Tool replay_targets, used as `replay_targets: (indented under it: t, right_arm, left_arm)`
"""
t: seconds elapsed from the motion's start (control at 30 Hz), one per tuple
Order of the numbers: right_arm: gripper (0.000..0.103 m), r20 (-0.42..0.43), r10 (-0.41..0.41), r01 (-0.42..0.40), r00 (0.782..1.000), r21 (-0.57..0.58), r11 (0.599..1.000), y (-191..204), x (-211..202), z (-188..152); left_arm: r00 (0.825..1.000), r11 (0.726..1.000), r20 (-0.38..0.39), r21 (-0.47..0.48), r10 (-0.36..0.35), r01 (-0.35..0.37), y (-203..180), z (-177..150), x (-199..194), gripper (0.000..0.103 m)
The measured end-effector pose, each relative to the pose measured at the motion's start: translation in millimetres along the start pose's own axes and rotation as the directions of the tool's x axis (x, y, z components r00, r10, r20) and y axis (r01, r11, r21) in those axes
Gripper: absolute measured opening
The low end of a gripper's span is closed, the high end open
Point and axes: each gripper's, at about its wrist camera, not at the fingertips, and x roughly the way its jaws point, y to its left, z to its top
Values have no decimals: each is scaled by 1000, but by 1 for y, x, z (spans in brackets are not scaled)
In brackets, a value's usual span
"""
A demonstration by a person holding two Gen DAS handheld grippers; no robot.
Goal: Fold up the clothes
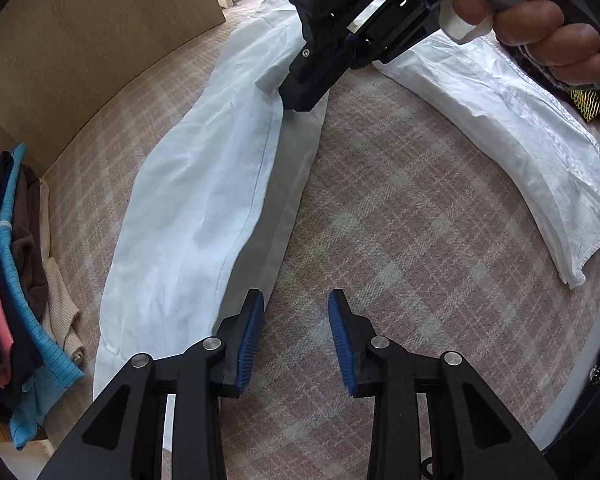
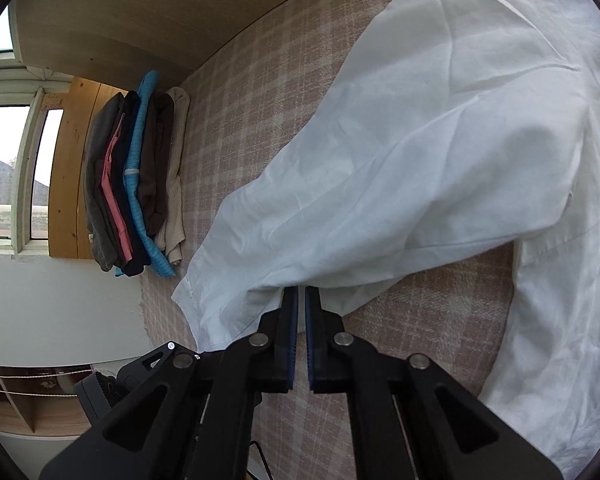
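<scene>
White trousers (image 1: 188, 216) lie spread on the checked bedcover (image 1: 400, 240), one leg running toward 12 o'clock. Right gripper (image 2: 301, 300) pinches that leg's edge — lifted, fold under way. Left gripper (image 1: 296, 332) gapes, holding nothing. Stacked folded clothes (image 1: 16, 280) at 9 o'clock — further folds remain.

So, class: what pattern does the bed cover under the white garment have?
Pink-and-cream plaid bed cover, clearest in the left wrist view.

White garment (image 1: 188, 216) on a pink-and-cream plaid bench (image 1: 400, 240); side pile (image 1: 16, 280) is blue, pink, brown, beige, grey.
</scene>
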Motion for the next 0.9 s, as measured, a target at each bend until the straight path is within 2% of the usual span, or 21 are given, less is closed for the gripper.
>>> replay_targets:
  t: [0.07,0.1,0.13,0.2,0.23,0.27,0.37,0.47,0.63,0.67,0.7,0.77,0.8,0.9]
  right_arm:
    - [17,-16,-71,70,997,-32,997,1,-1,-1]
    - [33,-11,-96,95,995,-36,995,-2,-2,-2]
    - [41,-6,-120,120,993,-40,992,-5,-3,-3]
    - [41,10,-143,143,990,-30,989,-13,-5,-5]
    - [41,13,-147,147,989,-24,989,-18,-6,-6]
    - [41,14,-149,149,989,-18,989,-22,-6,-7]
    - [41,13,-109,109,994,23,994,-38,-8,-10]
    - [41,49,-61,58,997,56,997,-42,-9,-6]
    - [41,153,-107,114,982,-38,993,-20,-1,-7]
    - [41,152,-100,107,983,-38,994,-18,0,-8]
    - [41,142,-85,89,986,-29,996,-19,2,-8]
    - [13,124,-54,55,991,-9,998,-19,5,-9]
    - [3,115,-38,38,993,0,999,-19,7,-9]
    - [3,93,16,-20,996,42,999,-21,10,-11]
  left_arm:
    - [1000,1000,9,11,-4,4,5,2,0,37]
    - [1000,1000,6,-1,-22,22,9,3,0,37]
    - [999,999,2,-7,-40,40,12,3,0,35]
    - [998,998,-3,-3,-61,61,15,3,-1,19]
    - [998,998,-6,1,-61,61,16,3,-1,6]
    - [999,999,-11,7,-51,51,17,3,-2,1]
    - [998,998,-10,-13,-67,67,27,3,-9,0]
    - [998,998,5,-34,-59,60,41,3,-21,0]
    - [997,995,13,-64,-79,80,55,-6,-35,0]
    - [997,995,13,-62,-79,79,55,-6,-36,0]
    - [997,995,13,-60,-80,81,54,-7,-38,0]
    - [996,994,15,-48,-92,93,49,-9,-37,0]
    - [995,994,17,-40,-97,98,46,-10,-35,0]
    - [995,995,26,-8,-98,98,28,-12,-38,2]
